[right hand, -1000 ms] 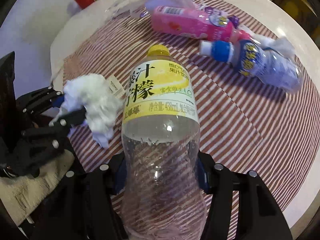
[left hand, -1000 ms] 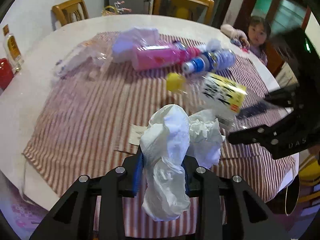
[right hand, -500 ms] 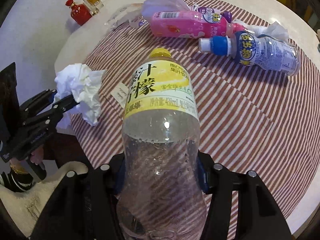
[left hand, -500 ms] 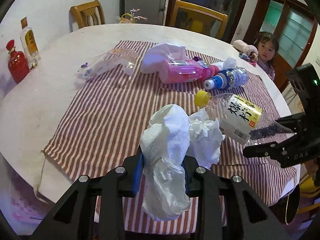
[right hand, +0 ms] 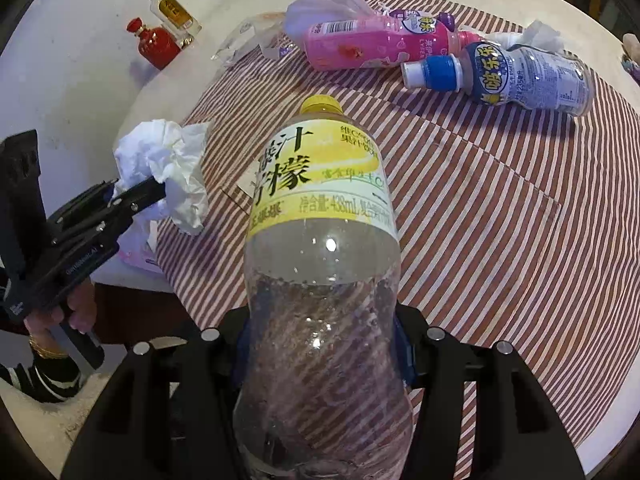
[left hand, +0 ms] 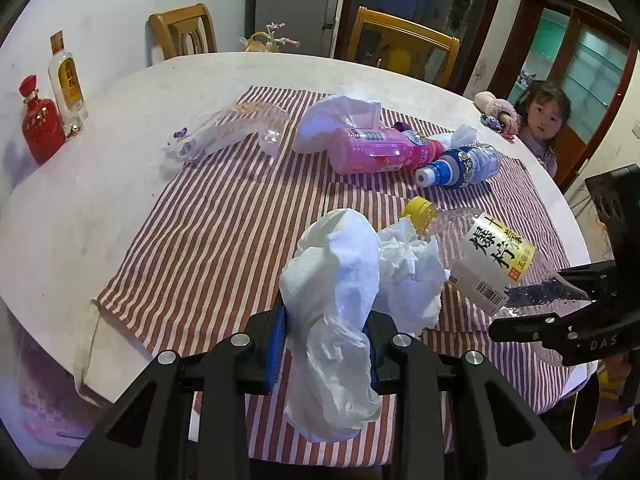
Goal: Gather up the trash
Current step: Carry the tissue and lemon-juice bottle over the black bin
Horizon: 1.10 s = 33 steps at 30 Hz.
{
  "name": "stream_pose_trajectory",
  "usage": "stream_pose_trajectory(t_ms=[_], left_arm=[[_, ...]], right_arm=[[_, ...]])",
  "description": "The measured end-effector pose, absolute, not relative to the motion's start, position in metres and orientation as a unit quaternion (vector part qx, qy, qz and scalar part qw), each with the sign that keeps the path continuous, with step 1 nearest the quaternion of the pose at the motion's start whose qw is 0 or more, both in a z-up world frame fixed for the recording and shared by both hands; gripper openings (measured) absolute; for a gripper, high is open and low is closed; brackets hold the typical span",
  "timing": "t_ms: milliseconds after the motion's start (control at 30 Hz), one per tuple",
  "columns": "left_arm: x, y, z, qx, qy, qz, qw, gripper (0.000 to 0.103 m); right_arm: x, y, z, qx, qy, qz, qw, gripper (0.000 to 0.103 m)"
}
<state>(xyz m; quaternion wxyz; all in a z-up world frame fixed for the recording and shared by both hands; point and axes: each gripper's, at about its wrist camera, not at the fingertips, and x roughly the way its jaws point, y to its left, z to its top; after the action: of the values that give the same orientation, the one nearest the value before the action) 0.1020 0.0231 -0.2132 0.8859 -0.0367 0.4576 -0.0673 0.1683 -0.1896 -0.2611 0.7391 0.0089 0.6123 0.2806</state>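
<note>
Two loads in hand at once; left gripper (left hand: 326,344) has its blue pads pinched on a wad of crumpled tissue (left hand: 340,304), which bulges above and sags below the jaws; right gripper (right hand: 320,356) is clamped across the lower body of a clear lemon-drink bottle (right hand: 320,248), yellow cap pointing away, bottle lifted off the striped cloth (right hand: 480,208). Both items hang over the near edge of the round table (left hand: 80,208); no bin visible in either view. Judgement: carry stage; keep both grips firm, since the tissue's loose tail could snag or tear free and the smooth bottle could pivot in the jaws if swung fast. Move low and steady, release one at a time. Remaining: pink bottle (left hand: 380,154), blue-capped bottle (left hand: 460,166), clear plastic wrapper (left hand: 232,134), white bag (left hand: 340,114).
</note>
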Motion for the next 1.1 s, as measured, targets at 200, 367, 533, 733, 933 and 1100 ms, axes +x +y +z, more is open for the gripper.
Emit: stream_pose_trajectory(t_ms=[200,367,533,733,933,1100], left_arm=[[0.101,0.021,-0.212,-0.036,0.458,-0.077,0.885,0.030],[0.102,0.002,-0.204,-0.008,0.449,-0.107,0.887,0.030],[0.108,-0.040,-0.201,0.018,0.446,-0.158,0.881,0.030],[0.111,-0.099,-0.200,0.049,0.440,-0.227,0.867,0.030],[0.096,-0.162,-0.199,0.088,0.432,-0.297,0.847,0.030],[0.072,-0.213,-0.193,0.121,0.422,-0.343,0.830,0.030]], right_arm=[[0.159,-0.207,-0.259,0.059,0.603,0.269,0.749,0.054],[0.126,-0.269,-0.240,0.143,0.562,0.224,0.783,0.054],[0.054,-0.374,-0.231,0.253,0.516,0.106,0.812,0.054],[-0.095,-0.512,-0.243,0.382,0.457,-0.136,0.792,0.055],[-0.207,-0.589,-0.310,0.472,0.458,-0.299,0.691,0.055],[-0.233,-0.621,-0.359,0.506,0.465,-0.334,0.645,0.055]])
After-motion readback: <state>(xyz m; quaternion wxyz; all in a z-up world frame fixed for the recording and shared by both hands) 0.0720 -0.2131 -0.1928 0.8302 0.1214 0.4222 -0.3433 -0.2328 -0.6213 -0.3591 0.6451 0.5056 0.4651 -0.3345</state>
